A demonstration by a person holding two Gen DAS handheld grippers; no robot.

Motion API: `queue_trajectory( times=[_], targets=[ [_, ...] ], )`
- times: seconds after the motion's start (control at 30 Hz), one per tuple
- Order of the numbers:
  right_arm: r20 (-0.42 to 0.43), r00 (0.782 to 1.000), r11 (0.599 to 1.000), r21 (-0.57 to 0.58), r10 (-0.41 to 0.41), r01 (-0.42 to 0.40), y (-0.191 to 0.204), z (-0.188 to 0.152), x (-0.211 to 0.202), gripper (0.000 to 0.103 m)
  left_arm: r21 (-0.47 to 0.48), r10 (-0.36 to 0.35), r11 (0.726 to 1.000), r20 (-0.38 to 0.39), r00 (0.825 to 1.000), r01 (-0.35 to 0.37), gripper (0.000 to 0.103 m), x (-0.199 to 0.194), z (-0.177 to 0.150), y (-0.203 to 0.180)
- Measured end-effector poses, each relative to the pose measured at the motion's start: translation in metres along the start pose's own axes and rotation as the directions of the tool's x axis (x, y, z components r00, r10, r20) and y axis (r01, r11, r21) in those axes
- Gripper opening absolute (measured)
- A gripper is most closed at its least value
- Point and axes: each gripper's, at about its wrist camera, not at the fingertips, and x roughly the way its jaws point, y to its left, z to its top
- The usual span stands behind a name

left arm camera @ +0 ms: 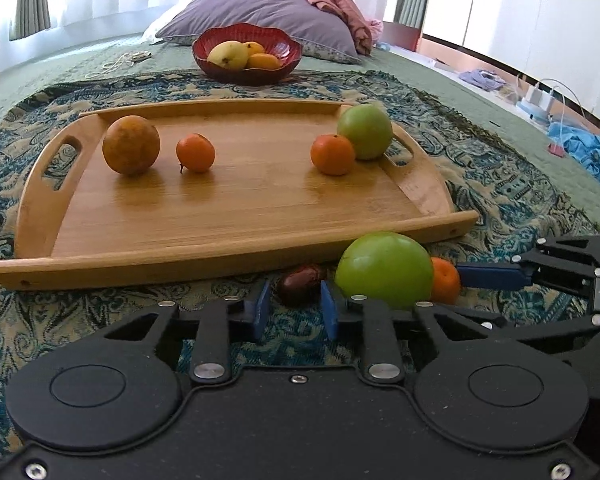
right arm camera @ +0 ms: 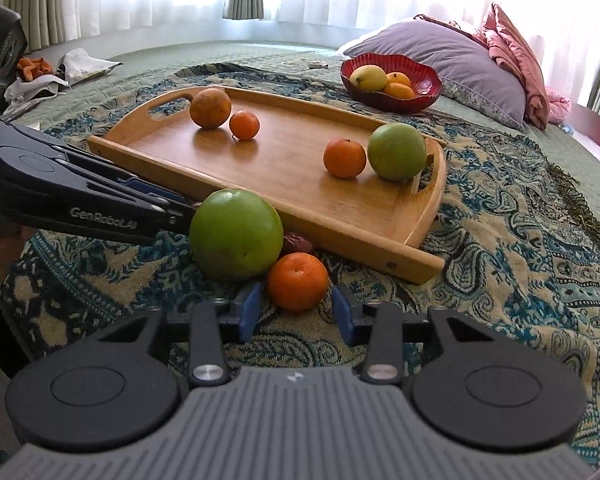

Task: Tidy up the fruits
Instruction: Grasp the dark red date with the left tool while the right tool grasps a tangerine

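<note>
Left wrist view: the left gripper (left arm camera: pixel 294 310) has its jaws narrowed around a dark red date (left arm camera: pixel 300 289) lying on the patterned blanket (left arm camera: pixel 500 184) just off the tray's near edge; whether the pads press on it I cannot tell. Just right of the date sits a green apple (left arm camera: pixel 384 270), with a small orange (left arm camera: pixel 446 280) behind it, where the right gripper (left arm camera: pixel 488 276) reaches in from the right. On the wooden tray (left arm camera: pixel 236 256) a brown round fruit (left arm camera: pixel 131 145) and a tangerine (left arm camera: pixel 195 153) stand toward the far left corner; another tangerine (left arm camera: pixel 333 154) touches a second green apple (left arm camera: pixel 365 131) at the far right corner. A red bowl (left arm camera: pixel 247 53) of yellow fruit stands on the bed beyond.

Right wrist view: the right gripper (right arm camera: pixel 296 312) has its jaws on either side of the small orange (right arm camera: pixel 298 282), with visible gaps to both pads. The green apple (right arm camera: pixel 236 234) touches that orange; the date (right arm camera: pixel 298 243) peeks out behind them, against the tray's (right arm camera: pixel 340 224) near edge.
</note>
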Motion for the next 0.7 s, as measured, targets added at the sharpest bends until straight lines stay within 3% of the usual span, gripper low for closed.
queue_trajectory(
  times=[0.27, 0.33, 0.47, 0.7],
  targets=[
    [-0.006, 1.000, 1.000, 0.022, 0.003, -0.003, -0.003, 0.000, 0.005, 0.054, -0.038, -0.010, 0.999, 0.002, 1.000, 0.010, 0.024, 0.006, 0.002, 0.003],
    [-0.005, 1.000, 1.000, 0.028, 0.006, -0.006, -0.003, 0.000, 0.006, 0.054, -0.043, -0.017, 0.999, 0.004, 1.000, 0.018, 0.020, 0.006, 0.001, 0.003],
    [-0.004, 1.000, 0.999, 0.033, 0.012, -0.012, -0.003, 0.000, 0.006, 0.044, -0.033, 0.004, 0.999, 0.013, 1.000, -0.004, 0.020, 0.004, 0.000, -0.001],
    [0.005, 1.000, 0.999, 0.046, 0.007, -0.008, -0.004, -0.001, 0.003, 0.037, -0.017, 0.022, 1.000, 0.030, 0.999, -0.021, 0.019, -0.006, -0.001, -0.002]
  ],
)
